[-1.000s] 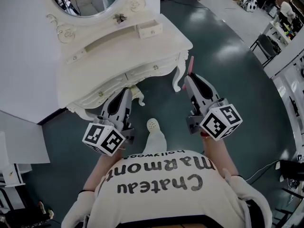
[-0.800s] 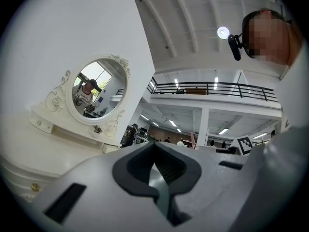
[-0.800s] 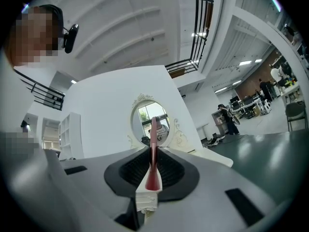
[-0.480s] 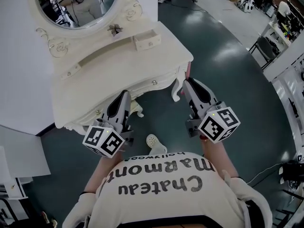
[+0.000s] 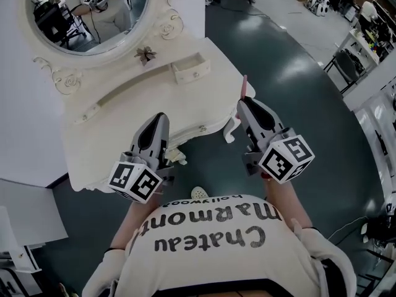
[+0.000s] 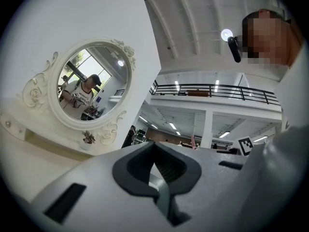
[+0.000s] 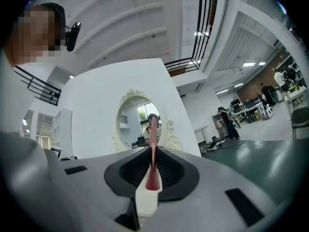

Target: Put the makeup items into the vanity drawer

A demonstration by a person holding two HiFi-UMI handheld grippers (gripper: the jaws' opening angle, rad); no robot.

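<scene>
Right hand-held gripper (image 5: 246, 103) pinches a slim pink makeup stick (image 5: 245, 85) upright; left hand-held gripper (image 5: 159, 119) is pressed together, empty, over the white vanity table (image 5: 117, 113)

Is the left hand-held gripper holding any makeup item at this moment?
No, in the left gripper view the left hand-held gripper has its jaws closed together with nothing between them.

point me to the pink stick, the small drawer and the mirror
pink stick (image 5: 245, 85), head view, free upper end
small drawer (image 5: 189, 73), head view, front panel
mirror (image 5: 86, 11), head view, the glass
</scene>
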